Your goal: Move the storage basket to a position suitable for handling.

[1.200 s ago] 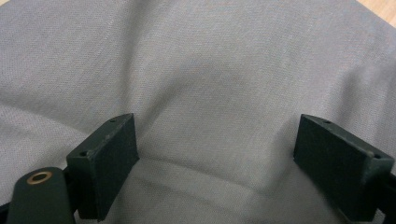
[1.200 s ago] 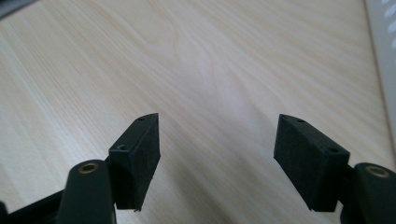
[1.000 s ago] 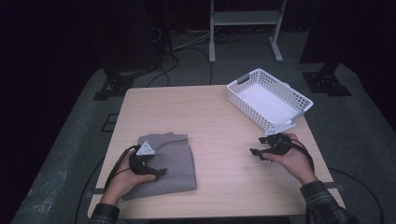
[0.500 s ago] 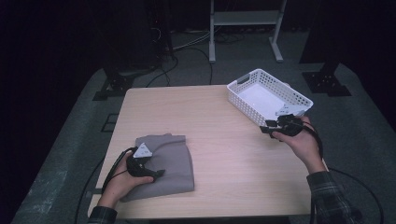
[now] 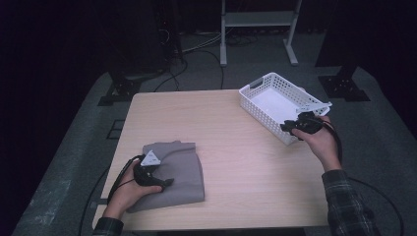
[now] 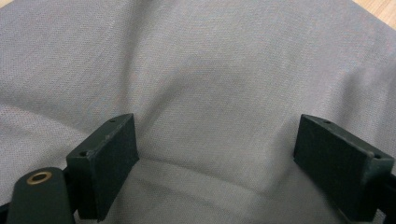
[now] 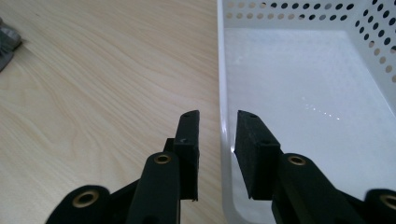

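A dark room with stands and cables on the floor surrounds a pale wooden counter [image 5: 231, 147]. On it, toward the person's left, lies a folded grey cloth [image 5: 179, 179], flat and square to the near edge; toward the far right corner sits a white perforated basket [image 5: 275, 101], empty inside, its outer corner close to the counter's edge.

The left claw [image 5: 164, 183] rests on the cloth with its jaws wide apart, the fabric dimpled between them but not pinched. The right claw [image 7: 217, 154] straddles the near wall of the basket, one jaw outside and one inside; its jaws have just been closing, and a narrow gap is left on either side of the plastic, so the wall is between them but not clamped.

The larger risk, as I judge it, lies with the basket: it is light and near the edge, so a grip high on a thin rim could tip it or swing it off the counter if pulled sideways. A shallow bite could also slip off the smooth wall. The smaller risk is the cloth: closing on a single top layer would lift only that layer and unfold the stack, and pressing down could drag it askew.
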